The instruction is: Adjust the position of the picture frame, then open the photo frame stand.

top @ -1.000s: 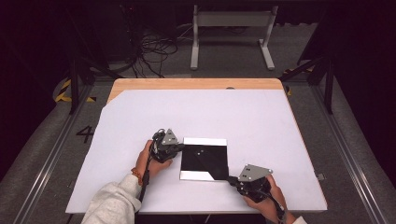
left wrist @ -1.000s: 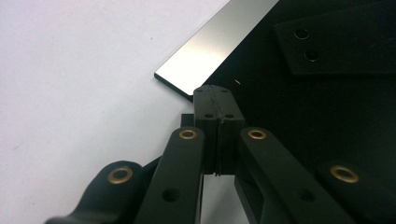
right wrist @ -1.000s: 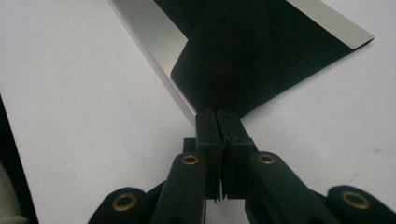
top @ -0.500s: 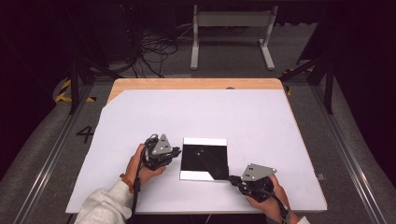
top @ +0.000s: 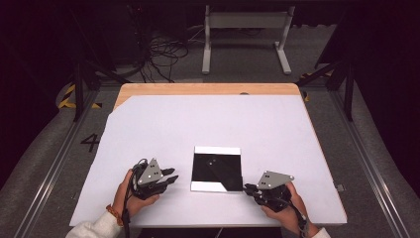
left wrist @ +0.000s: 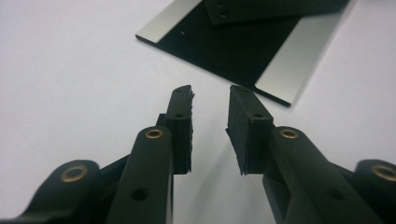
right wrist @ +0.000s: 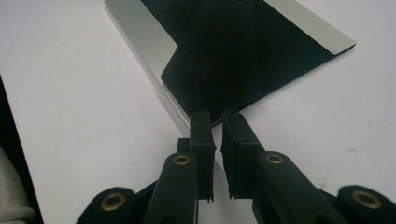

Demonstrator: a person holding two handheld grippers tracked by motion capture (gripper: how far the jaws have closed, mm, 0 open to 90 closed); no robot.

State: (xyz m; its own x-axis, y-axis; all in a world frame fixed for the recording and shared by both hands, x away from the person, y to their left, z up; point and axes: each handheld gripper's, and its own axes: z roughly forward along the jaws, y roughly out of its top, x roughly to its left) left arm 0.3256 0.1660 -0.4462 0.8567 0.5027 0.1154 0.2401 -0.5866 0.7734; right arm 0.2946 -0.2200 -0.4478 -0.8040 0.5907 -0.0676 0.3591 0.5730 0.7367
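Black panel point(top: 217, 171) with pale end strips is lying flat near the table's point(top: 163, 119) front edge, between both grippers. Left gripper point(top: 171, 178) has just been opening, nothing between its jaws, apart from the panel. Right gripper point(top: 246, 189) is nearly closed at the panel's near corner; grip cannot be told. Handling judged unfinished. Bare tabletop is left all round.

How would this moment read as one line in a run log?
left gripper: jaws just opening, empty, beside black sheet | right gripper: narrow gap, at sheet's corner | table

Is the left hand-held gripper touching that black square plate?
Apart. The left gripper view shows bare white table between the left hand-held gripper and the black plate.
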